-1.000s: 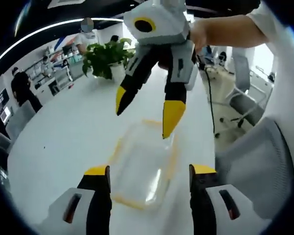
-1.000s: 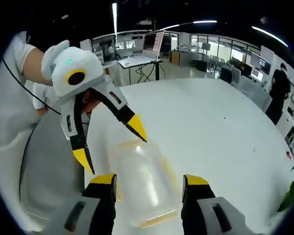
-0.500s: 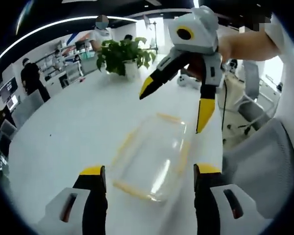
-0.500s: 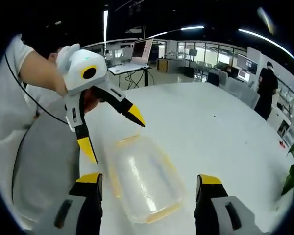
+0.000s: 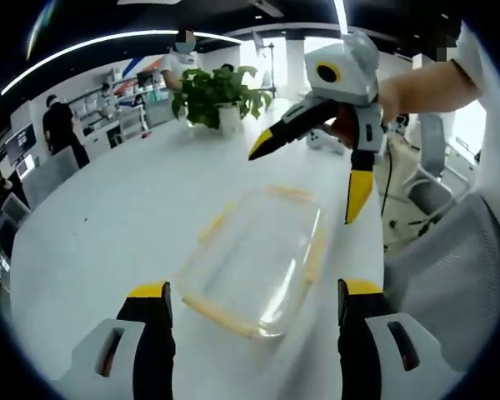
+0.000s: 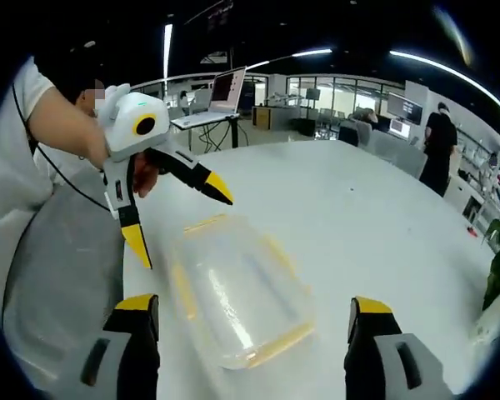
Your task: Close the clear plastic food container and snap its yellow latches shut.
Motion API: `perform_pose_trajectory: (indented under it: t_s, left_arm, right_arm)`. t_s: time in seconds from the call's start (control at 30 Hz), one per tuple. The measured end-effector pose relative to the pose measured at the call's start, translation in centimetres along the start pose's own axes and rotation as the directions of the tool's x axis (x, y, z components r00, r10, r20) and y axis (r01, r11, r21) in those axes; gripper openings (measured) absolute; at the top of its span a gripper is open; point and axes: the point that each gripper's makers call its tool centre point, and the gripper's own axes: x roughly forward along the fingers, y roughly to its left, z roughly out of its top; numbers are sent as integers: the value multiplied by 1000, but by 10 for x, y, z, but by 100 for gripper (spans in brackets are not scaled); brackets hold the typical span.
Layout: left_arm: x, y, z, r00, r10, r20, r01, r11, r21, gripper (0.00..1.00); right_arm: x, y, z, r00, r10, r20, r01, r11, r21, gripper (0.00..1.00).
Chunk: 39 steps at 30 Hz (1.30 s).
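The clear plastic food container [image 5: 254, 258] with yellow latches along its sides lies with its lid on, flat on the white table [image 5: 108, 225]. My left gripper [image 5: 248, 304] stands open just short of its near end. The right gripper [image 5: 312, 179] hangs open above the container's far right side. In the right gripper view the container [image 6: 237, 287] lies ahead of my open right gripper [image 6: 250, 312], and the left gripper [image 6: 183, 225] hovers open over its far left corner. Nothing is held between either pair of jaws.
A potted green plant [image 5: 212, 96] stands at the table's far end. Grey office chairs [image 5: 446, 275] sit by the table's right edge. A laptop [image 6: 221, 92] rests on a desk behind. People [image 5: 62, 129] stand in the background.
Both grippers have drawn back and up from the container, so it sits farther from each camera. Both stay open.
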Motion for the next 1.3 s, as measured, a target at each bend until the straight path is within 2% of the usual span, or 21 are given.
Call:
perform_pose_trajectory:
  t_s: [0.07, 0.23, 0.37, 0.7, 1.0, 1.17, 1.3]
  left_arm:
    - [2, 1, -1, 1000, 0, 4, 0, 1000, -3, 79]
    - [5, 2, 0, 1000, 0, 14, 0, 1000, 3, 79]
    - [7, 5, -4, 1000, -1, -3, 1, 1000, 17, 79]
    - [11, 9, -8, 1000, -8, -5, 9, 999, 46, 81]
    - [16, 10, -5, 1000, -26, 9, 25, 998, 53, 87]
    - [18, 9, -8, 999, -34, 2, 34, 998, 58, 85]
    - [21, 7, -8, 999, -40, 10, 40, 997, 61, 83]
  right_arm:
    - [2, 0, -7, 1000, -4, -12, 3, 1000, -21, 92]
    - [5, 0, -16, 1000, -1, -15, 1, 1000, -16, 90]
    - [7, -1, -21, 1000, -5, -26, 4, 999, -37, 89]
    - [12, -1, -22, 1000, 16, -22, -17, 999, -43, 91]
    - [15, -3, -22, 999, 34, -16, -35, 998, -49, 87]
    - [17, -3, -24, 999, 39, -21, -41, 997, -68, 87]
    - [18, -3, -22, 999, 49, -17, -50, 996, -76, 81]
